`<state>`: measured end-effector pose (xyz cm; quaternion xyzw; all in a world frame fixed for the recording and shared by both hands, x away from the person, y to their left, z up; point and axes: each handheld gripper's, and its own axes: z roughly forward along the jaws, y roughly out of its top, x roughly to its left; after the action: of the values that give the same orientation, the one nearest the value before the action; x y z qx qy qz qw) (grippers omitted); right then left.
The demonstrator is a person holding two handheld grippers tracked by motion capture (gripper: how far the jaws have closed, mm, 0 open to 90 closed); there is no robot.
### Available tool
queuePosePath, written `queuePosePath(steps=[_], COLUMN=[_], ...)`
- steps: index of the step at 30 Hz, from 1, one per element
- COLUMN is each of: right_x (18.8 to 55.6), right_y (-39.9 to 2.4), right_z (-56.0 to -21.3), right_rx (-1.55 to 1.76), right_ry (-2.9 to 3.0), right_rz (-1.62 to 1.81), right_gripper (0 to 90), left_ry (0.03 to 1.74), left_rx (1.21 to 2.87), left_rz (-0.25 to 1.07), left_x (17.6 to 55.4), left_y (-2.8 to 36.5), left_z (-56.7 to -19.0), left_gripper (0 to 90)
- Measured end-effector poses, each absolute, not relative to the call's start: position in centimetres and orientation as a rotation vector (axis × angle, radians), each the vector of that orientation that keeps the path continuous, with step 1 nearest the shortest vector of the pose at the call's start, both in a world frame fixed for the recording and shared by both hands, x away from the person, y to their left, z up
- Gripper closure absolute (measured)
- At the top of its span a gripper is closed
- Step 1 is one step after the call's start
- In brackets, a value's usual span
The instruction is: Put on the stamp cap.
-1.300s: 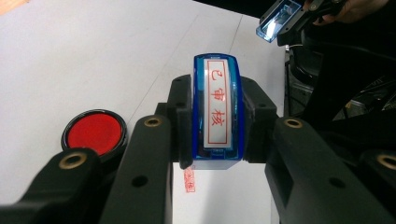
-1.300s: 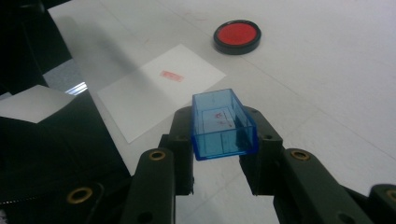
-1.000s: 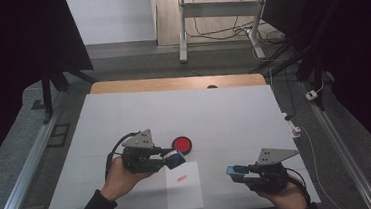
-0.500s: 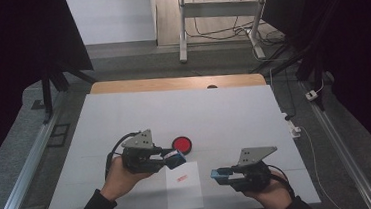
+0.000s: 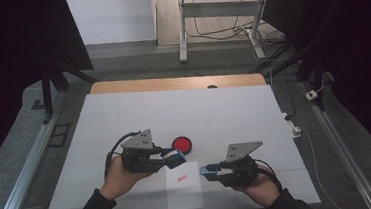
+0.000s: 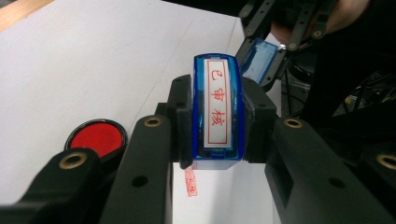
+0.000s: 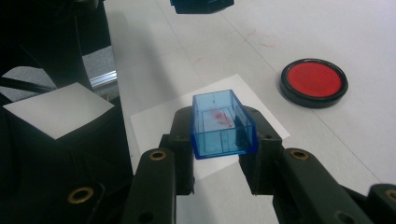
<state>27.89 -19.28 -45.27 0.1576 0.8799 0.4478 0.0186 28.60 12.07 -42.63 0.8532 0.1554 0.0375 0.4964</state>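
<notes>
White tabletop (image 5: 224,106) under a dark room carries one white paper sheet (image 5: 184,194) bearing a red imprint and one round red ink pad (image 5: 181,144). The left gripper (image 6: 217,122) is clamped on one blue rectangular stamp (image 6: 218,112), its long axis along the jaws. From there, the right gripper (image 5: 208,171), nearer the sheet and clamped on one clear blue cap (image 7: 223,123), lies at four o'clock in the high view, open mouth toward the stamp.
</notes>
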Motion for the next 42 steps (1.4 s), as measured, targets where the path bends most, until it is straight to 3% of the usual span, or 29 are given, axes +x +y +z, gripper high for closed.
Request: queuePosePath(steps=[42], right_x=[31.0], right_y=[-13.5], right_z=[-47.1], right_rx=[0.183], right_ry=[2.849], right_rz=[1.599], right_gripper=[68.6], left_ry=[0.179], left_rx=[2.096], left_rz=[0.076], left_x=[28.4], left_y=[11.3], left_z=[-42.8], left_gripper=[69.8])
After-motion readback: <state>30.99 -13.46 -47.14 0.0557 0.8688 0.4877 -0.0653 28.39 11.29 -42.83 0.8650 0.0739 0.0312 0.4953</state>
